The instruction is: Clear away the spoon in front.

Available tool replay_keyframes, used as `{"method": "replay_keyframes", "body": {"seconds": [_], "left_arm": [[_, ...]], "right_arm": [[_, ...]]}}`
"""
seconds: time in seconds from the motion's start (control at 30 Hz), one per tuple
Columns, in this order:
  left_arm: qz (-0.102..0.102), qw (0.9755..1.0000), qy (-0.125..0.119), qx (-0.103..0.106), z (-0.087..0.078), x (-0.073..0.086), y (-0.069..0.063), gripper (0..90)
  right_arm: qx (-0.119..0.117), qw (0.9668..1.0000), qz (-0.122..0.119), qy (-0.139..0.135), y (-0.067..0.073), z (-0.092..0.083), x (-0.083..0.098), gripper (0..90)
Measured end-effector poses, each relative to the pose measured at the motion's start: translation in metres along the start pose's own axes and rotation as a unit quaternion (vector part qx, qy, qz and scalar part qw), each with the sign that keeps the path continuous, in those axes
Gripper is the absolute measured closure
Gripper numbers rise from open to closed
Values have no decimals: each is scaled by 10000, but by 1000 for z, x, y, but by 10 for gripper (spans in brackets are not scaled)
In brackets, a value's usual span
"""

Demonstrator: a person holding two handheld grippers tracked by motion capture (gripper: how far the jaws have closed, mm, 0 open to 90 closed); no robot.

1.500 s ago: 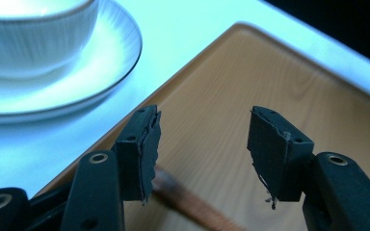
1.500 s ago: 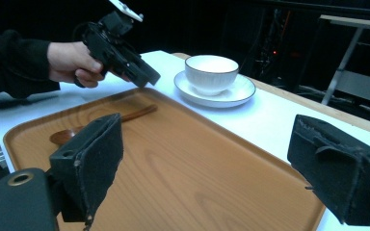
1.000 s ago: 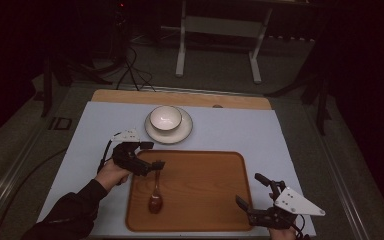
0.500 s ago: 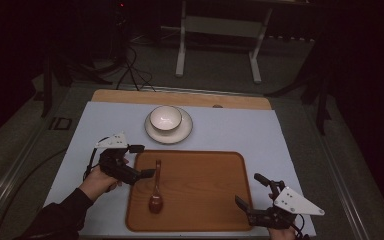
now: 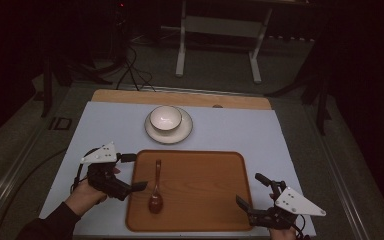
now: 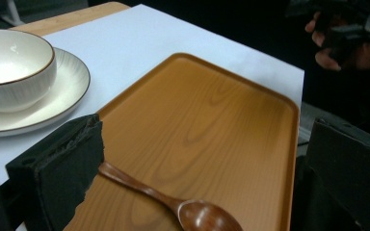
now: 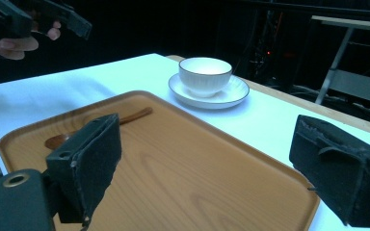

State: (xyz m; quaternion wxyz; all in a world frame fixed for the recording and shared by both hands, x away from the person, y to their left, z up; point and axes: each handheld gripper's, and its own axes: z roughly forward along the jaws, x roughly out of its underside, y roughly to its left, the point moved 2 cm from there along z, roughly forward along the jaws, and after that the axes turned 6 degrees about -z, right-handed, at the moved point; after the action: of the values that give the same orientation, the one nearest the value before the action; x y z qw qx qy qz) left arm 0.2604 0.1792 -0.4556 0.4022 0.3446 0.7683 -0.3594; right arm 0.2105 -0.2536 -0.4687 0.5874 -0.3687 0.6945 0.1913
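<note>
While no brand, label or writing can be read on any item, the wooden spoon (image 5: 155, 187) is seen lying flat on the left part of the wooden tray (image 5: 205, 170), its bowl toward the person and its handle pointing toward the far edge. The left gripper (image 5: 131, 172) is held at the tray's left rim, just beside the spoon, with its jaws spread wide and nothing between them. In the left gripper view, the spoon (image 6: 173, 204) is seen low between the two jaws, its handle end passing behind the left jaw, though no contact can be made out. The right gripper (image 5: 252, 192) is held at the tray's near right corner, well apart from the spoon, its jaws likewise spread and empty. In the right gripper view, the spoon (image 7: 101, 126) is partly hidden behind the left jaw, on the far side of the tray (image 7: 197, 163). A white bowl (image 5: 165, 118) is set on a white saucer (image 5: 182, 134) beyond the tray, on the white table (image 5: 240, 127).
</note>
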Motion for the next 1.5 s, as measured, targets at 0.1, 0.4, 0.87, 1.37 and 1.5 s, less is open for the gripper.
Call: {"method": "replay_keyframes", "body": {"seconds": [0.1,0.4,0.87,1.37,1.5], "left_arm": [[17,10000,16,-22,-5,4,-4,0],[-118,9999,-38,-88,-15,25,-8,0],[-209,9993,19,-322,-16,58,-2,0],[-89,9972,6,-743,-15,72,7,0],[-161,9966,13,-805,-15,76,10,0]], "right_arm": [[-5,10000,-6,0,0,0,0,110],[-7,10000,-31,-15,1,-1,-1,110],[32,10000,-83,21,2,-1,0,110],[25,9999,-80,105,4,0,5,110],[30,9999,-72,132,4,2,7,110]]}}
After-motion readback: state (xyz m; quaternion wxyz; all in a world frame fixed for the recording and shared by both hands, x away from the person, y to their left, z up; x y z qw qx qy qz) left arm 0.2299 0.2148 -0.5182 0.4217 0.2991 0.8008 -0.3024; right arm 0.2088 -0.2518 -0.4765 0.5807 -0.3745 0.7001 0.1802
